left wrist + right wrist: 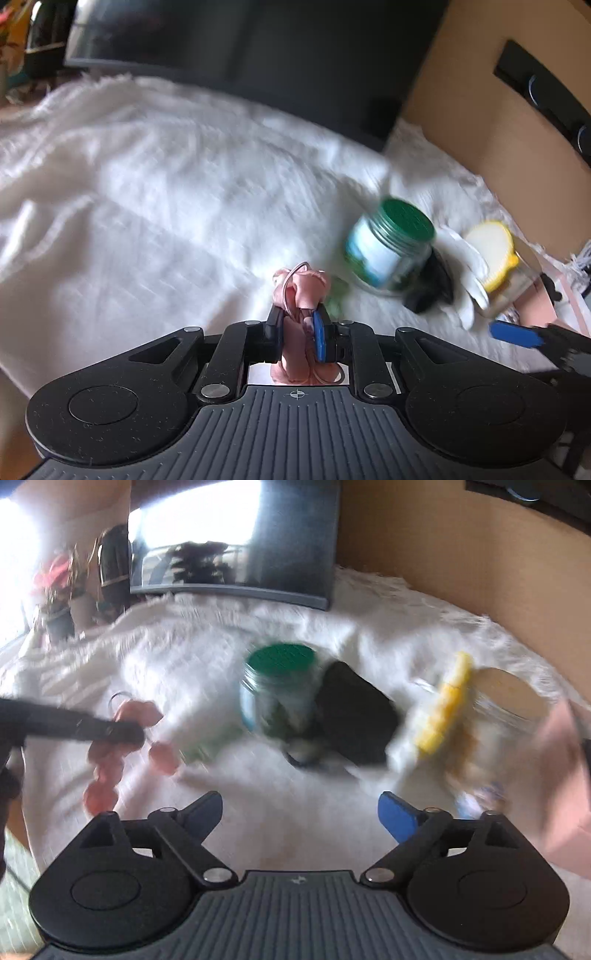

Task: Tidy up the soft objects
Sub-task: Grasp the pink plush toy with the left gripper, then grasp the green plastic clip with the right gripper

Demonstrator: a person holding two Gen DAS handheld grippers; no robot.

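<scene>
1. One white cloth (155, 192) covers the counter and carries everything I can see; it lies rumpled, with a fringed far edge.
2. Behind it I see a dark monitor (236, 48) at the back and a tan cardboard wall (480, 110) on my right side.
3. My right gripper (301, 812) hangs above the cloth with its jaws spread wide and nothing between them; its blue pad (399, 818) is plain in the right wrist view.
4. My left gripper (299, 332) has its jaws clamped on a pink soft toy (301, 291), which sticks out beyond the tips and also bulges behind them. In the right wrist view the toy dangles off the cloth in lumpy segments, with a thin loop at its top.
5. Next comes a glass jar (388, 247) with a green lid (408, 218), standing just right of the toy; blur makes its label unreadable to me.
6. Another clear jar (506, 716) lies on its side at the far right, and a yellow lid (448, 705) stands on edge against its mouth.
7. Between the two jars sits a black soft lump (354, 716), touching the green-lidded one.
8. Something white and soft (467, 273) lies beside that lump in the left wrist view; I cannot tell what it is.
</scene>
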